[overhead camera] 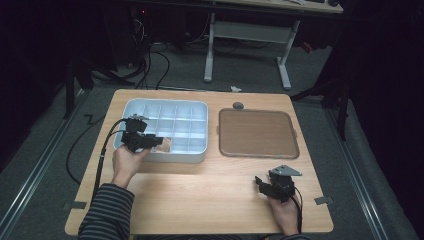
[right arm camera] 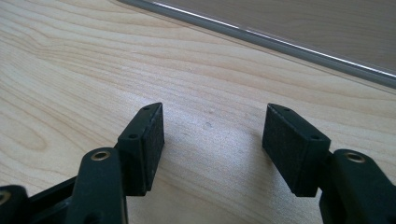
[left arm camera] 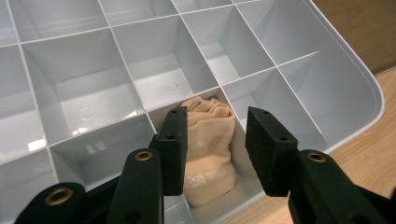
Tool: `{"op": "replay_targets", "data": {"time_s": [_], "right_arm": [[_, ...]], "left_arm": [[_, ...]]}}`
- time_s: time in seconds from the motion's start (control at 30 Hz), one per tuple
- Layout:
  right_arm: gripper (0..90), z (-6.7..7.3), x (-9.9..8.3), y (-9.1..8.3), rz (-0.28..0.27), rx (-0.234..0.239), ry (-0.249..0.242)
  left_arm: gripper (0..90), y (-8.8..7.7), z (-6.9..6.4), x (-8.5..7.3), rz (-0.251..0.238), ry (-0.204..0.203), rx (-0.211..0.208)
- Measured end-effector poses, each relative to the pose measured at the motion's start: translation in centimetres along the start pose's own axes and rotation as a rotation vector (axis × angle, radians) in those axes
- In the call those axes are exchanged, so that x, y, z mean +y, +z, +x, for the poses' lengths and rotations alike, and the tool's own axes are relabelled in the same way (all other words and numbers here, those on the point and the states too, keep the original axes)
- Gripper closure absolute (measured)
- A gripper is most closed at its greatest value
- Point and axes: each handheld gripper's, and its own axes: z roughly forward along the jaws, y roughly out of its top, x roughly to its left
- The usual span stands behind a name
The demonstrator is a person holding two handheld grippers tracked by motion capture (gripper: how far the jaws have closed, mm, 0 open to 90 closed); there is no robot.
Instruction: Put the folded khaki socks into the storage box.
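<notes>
Nearest the person, the right gripper (overhead camera: 263,184) rests low over the bare wooden table (overhead camera: 200,195), its jaws wide apart with nothing between them in the right gripper view; it seems idle for now. Farther on, the left gripper (left arm camera: 215,142) hangs just above the near edge of the pale compartment tray (overhead camera: 165,156), jaws parted about halfway and clear of the cloth; below them a beige drawstring pouch (left arm camera: 208,154) lies in a compartment of the tray's near row, touching its dividers. So the placing looks done and the release made; what remains, I judge, is drawing the left gripper away. Beyond and to the right, the brown lid (overhead camera: 257,132) lies flat beside the tray, perhaps yet to go on.
</notes>
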Motion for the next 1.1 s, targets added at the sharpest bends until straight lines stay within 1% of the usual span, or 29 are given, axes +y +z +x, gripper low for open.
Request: {"op": "replay_targets", "data": {"time_s": [0.13,0.2,0.23,0.4,0.57,0.77,0.83,0.87,0.93,1.1], "right_arm": [[39.0,0.0,0.0,0.0,0.000,0.000,0.000],[38.9,0.0,0.0,0.0,0.000,0.000,0.000],[38.9,0.0,0.0,0.0,0.000,0.000,0.000],[39.0,0.0,0.0,0.0,0.000,0.000,-0.001],[39.0,0.0,0.0,0.0,-0.001,0.000,0.000],[39.0,0.0,0.0,0.0,0.000,0.000,-0.001],[39.0,0.0,0.0,0.0,0.000,-0.001,0.001],[39.0,0.0,0.0,0.0,0.000,-0.001,0.001],[39.0,0.0,0.0,0.0,0.000,-0.001,0.001],[39.0,0.0,0.0,0.0,-0.001,0.000,-0.001]], "left_arm": [[60.1,-0.5,0.2,-0.4,-0.015,-0.002,-0.001],[60.1,-1.0,0.3,-0.8,-0.040,-0.006,-0.006],[60.1,-1.0,0.3,-0.8,-0.040,-0.006,-0.006],[60.0,-2.2,0.5,-1.6,-0.072,-0.006,-0.008],[59.7,-3.0,0.5,-2.2,-0.093,-0.004,-0.012],[59.1,-3.8,0.2,-3.0,-0.108,0.001,-0.029],[58.9,-4.0,0.0,-3.2,-0.113,0.022,-0.017],[58.8,-4.3,-0.2,-3.4,-0.127,0.021,-0.025],[58.6,-4.5,-0.3,-3.5,-0.135,0.021,-0.026],[58.4,-4.8,-0.6,-4.0,-0.143,0.027,-0.036]]}}
